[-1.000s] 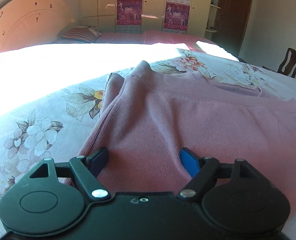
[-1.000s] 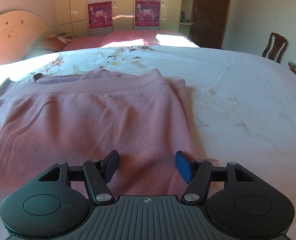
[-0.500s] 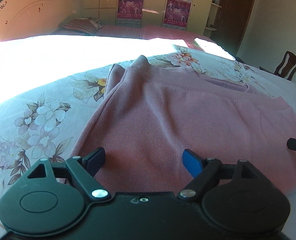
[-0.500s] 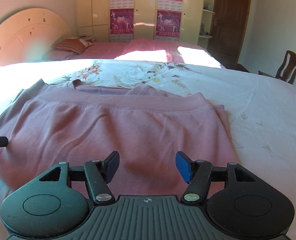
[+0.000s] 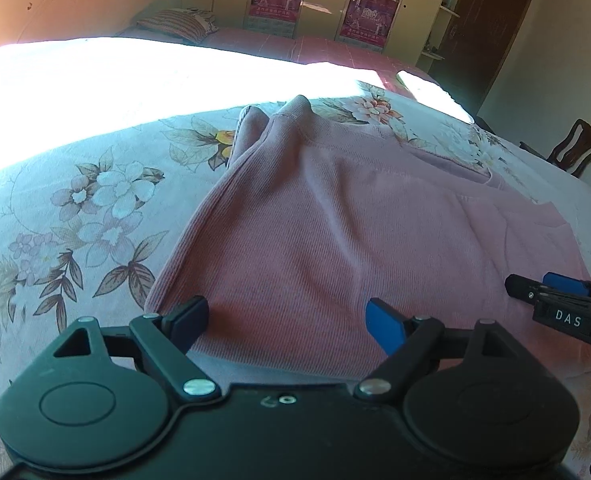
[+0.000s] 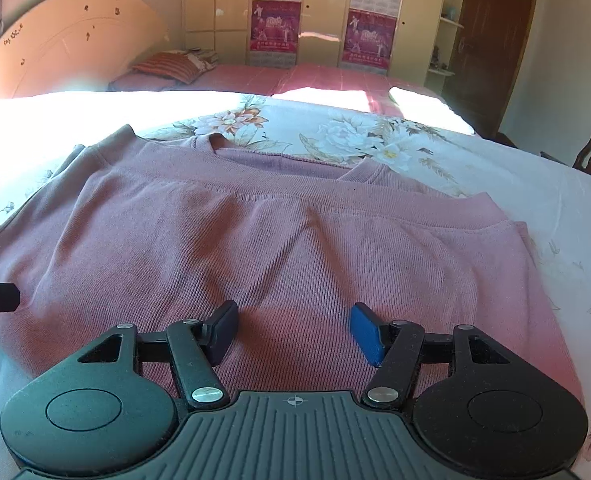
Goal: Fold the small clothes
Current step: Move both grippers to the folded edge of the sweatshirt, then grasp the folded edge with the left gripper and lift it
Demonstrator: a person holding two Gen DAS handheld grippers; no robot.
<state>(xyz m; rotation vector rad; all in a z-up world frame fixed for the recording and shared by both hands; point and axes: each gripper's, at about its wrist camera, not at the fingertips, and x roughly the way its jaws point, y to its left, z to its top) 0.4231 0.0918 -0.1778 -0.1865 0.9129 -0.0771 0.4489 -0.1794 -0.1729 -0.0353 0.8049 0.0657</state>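
Pink sweater lying partly folded on the floral bedsheet, near hem under both tools; left gripper and right gripper spread wide, fingers holding nothing. Likely to pinch only the top layer, or snag sheet beneath, leaving a crooked, bunched fold

Sweater: dusty pink, fine ribbed knit. Bedsheet: pale, printed with white-pink flowers and brown leaves. Each gripper: black body, one blue pad, one black. Upper frame: magenta posters.
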